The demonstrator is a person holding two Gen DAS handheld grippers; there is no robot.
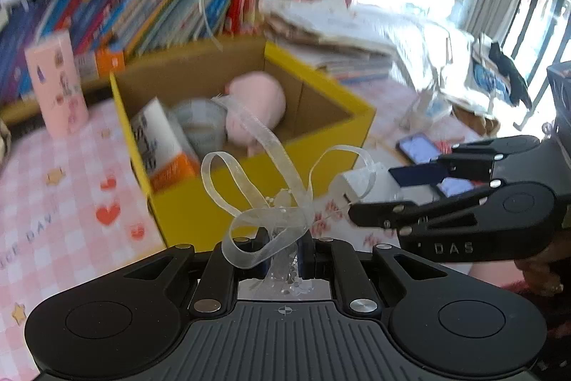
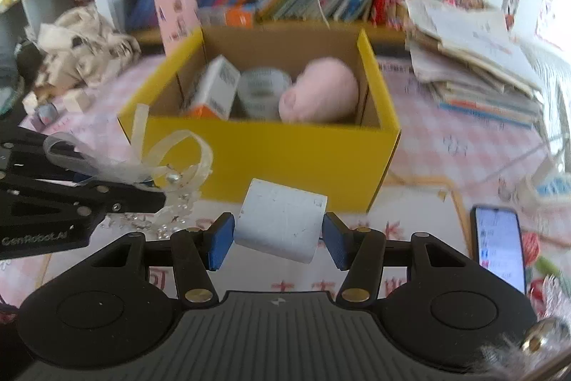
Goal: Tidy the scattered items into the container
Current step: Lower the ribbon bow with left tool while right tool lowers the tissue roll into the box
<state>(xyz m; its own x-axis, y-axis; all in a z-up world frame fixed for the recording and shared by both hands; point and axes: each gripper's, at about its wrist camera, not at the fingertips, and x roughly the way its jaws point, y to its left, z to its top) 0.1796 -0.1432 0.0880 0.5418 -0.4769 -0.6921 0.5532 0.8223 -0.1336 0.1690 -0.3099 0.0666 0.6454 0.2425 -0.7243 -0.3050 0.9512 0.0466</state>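
fingers of your left gripper [image 1: 285, 252] pinch the sheer ribbon bow [image 1: 271, 202] tight; your right gripper [image 2: 278, 240] clamps a white box [image 2: 282, 220] between its blue pads [image 2: 217, 238] — both just before the yellow container [image 2: 285, 149]. readable writing: "das" and "genrobot.ai" on the grippers.

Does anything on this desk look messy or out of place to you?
Yes. The stack of books and papers right of the yellow box is splayed and uneven, and a smartphone lies on the tablecloth with its screen lit. Inside the box, the white-and-orange carton leans tilted. Both views are blurred, so finer damage cannot be judged.
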